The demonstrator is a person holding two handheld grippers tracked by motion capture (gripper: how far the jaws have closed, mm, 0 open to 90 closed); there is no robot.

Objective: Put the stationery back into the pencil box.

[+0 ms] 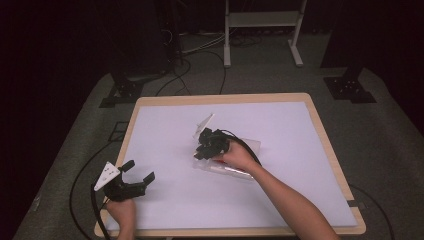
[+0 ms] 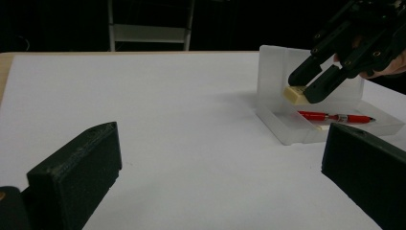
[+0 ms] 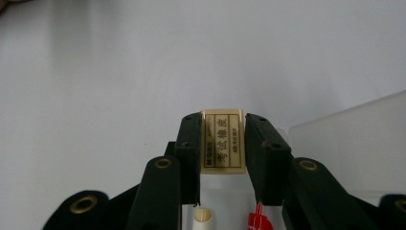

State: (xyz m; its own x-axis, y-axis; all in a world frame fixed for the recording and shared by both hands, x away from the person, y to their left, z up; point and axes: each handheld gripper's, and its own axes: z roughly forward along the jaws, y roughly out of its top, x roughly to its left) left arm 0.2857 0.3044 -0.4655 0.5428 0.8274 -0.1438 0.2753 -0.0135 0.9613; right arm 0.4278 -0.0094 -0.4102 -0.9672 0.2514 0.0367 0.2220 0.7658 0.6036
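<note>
eraser (image 3: 223,139) sits clamped between the two black jaws of the right gripper (image 3: 223,143), cream-coloured with a printed label facing the right gripper view's camera, both pads pressing its sides. in the left gripper view the same eraser (image 2: 294,94) hangs in the right gripper (image 2: 306,91) just above the near-left end of a clear plastic box (image 2: 287,132), whose lid stands upright at its far side. a red pen (image 2: 335,116) lies along the floor of the box, below and to the right of the eraser. the right gripper view also catches the pen's red tip (image 3: 259,221) and a white rounded piece (image 3: 203,216) low between the jaws; what that piece is cannot be told.

from the high view the right gripper (image 1: 205,150) is near the middle of the white table (image 1: 165,125), over the left end of the box (image 1: 252,145), with the person's right hand (image 1: 237,156) behind it. the left gripper (image 1: 139,172) rests near the table's near-left corner, well apart from the box, its jaws spread wide with nothing between them, held by the left hand (image 1: 121,210).
</note>
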